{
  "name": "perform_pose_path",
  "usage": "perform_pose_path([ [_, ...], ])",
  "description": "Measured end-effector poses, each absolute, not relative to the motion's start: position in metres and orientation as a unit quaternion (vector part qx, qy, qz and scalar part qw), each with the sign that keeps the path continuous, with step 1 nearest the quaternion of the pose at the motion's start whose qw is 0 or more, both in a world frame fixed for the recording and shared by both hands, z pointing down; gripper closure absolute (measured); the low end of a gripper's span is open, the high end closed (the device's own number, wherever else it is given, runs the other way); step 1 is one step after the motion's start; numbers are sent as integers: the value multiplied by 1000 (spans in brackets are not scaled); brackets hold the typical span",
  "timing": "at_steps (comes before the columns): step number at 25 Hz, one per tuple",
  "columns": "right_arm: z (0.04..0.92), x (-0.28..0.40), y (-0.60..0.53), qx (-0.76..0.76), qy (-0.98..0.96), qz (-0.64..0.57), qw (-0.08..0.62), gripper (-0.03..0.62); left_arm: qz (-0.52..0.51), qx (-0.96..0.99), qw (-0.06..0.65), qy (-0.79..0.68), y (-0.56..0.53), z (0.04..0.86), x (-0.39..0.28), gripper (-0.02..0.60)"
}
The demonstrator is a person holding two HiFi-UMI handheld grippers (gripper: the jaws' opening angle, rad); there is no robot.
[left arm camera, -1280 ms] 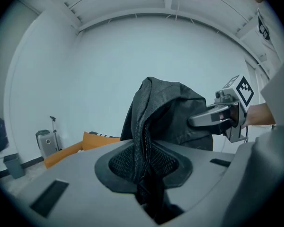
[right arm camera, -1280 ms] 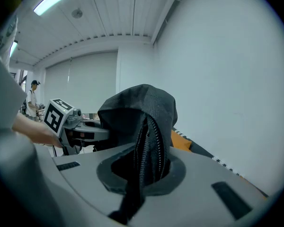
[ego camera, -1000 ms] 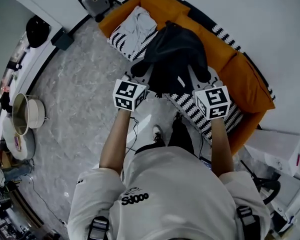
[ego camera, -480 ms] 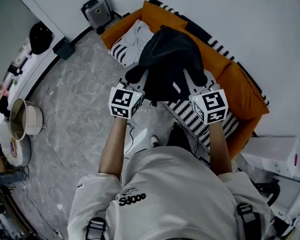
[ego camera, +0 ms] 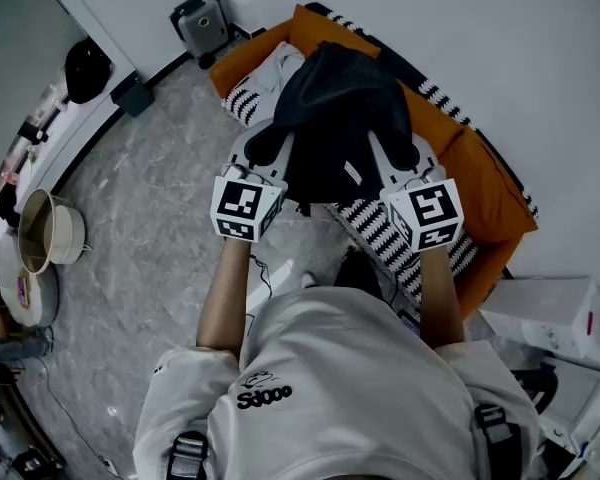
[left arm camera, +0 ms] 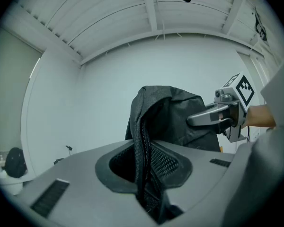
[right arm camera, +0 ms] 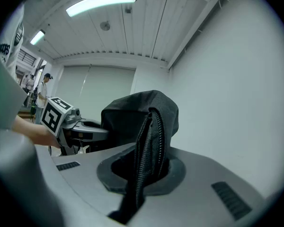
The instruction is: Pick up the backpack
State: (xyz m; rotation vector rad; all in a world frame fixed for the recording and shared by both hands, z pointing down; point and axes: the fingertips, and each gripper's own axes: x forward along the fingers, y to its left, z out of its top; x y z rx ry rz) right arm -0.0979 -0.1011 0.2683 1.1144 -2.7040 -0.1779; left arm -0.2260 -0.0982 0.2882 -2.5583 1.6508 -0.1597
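Two straps bear the load: the left gripper [ego camera: 265, 163] pinches narrow on one padded strap [left arm camera: 144, 164], the right gripper [ego camera: 398, 168] on the other. The black backpack [ego camera: 340, 118] hangs just ahead, between them, above the orange sofa [ego camera: 490, 178]. It looks soft, saggy and probably light; the straps seem the surest hold.

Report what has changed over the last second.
The left hand-held gripper and the right hand-held gripper have risen together, lifting the black backpack higher above the orange sofa. Nothing was newly grasped or released: each stays shut on the backpack. The sofa and the pot are unchanged.
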Motion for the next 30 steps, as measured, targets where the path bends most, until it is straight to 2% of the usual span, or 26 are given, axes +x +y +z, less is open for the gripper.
perform_pose_path([
  [30,265,-110,-87,377,-919,-62,101,553,-51,-842,34,536,-82,286,-238,499],
])
